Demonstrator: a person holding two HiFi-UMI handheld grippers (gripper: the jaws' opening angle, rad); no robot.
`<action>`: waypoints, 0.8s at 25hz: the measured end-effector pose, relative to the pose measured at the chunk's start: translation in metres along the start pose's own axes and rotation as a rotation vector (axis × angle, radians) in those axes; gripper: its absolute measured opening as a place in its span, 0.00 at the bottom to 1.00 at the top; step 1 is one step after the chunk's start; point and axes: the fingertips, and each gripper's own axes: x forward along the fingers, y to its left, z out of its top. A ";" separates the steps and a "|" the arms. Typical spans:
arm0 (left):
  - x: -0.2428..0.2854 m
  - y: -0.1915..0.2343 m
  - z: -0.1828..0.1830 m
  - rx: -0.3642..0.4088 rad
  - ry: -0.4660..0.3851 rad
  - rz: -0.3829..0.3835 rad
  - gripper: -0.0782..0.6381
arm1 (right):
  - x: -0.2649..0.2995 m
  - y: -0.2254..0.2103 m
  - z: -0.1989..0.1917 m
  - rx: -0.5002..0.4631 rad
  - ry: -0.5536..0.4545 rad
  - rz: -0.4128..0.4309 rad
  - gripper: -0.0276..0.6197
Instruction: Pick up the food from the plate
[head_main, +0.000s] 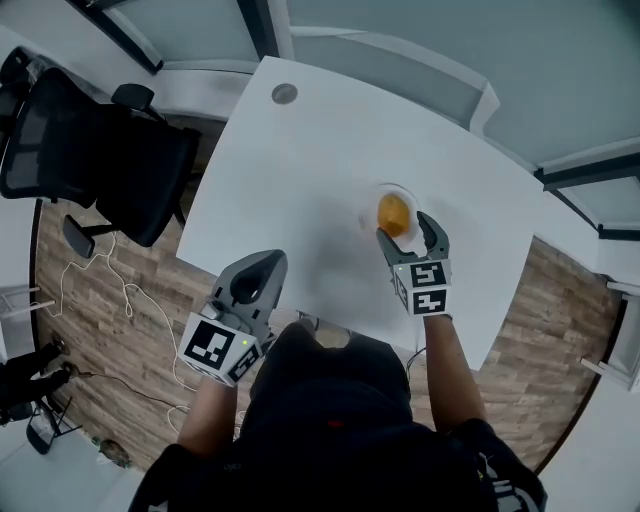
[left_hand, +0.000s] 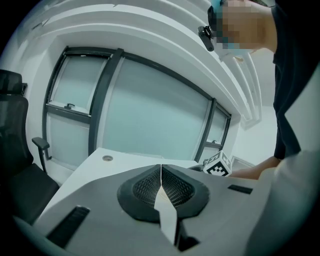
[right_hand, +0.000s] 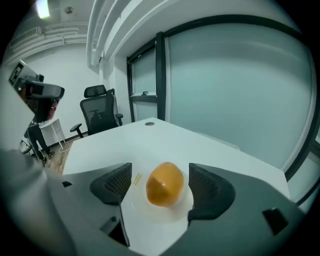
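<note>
Fingers (right_hand: 212, 192) on my right gripper (right_hand: 160, 181) stand wide apart, gripping nothing; orange food (right_hand: 164, 186) sits on the plate (right_hand: 159, 215) dead between them, untouched. Left gripper (left_hand: 161, 174) closed, empty, farther off.

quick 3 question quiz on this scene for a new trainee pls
1. True or false: the right gripper has its jaws pressed on the food.
2. Which gripper has its jaws together? A) left B) right C) both
3. Fill in: the food lies on a ____ on the table.

Key:
1. False: the jaws stand apart, one on each side of the food, with a gap on both sides.
2. A: the left gripper, which holds nothing.
3. plate
</note>
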 end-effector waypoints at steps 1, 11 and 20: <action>0.000 0.003 -0.002 -0.004 0.004 0.001 0.14 | 0.010 0.000 -0.008 0.002 0.021 -0.007 0.57; -0.010 0.024 -0.019 -0.036 0.037 0.025 0.14 | 0.074 -0.014 -0.050 0.027 0.166 -0.050 0.63; -0.019 0.016 -0.006 -0.014 0.007 0.032 0.14 | 0.040 -0.008 -0.023 -0.040 0.090 -0.064 0.63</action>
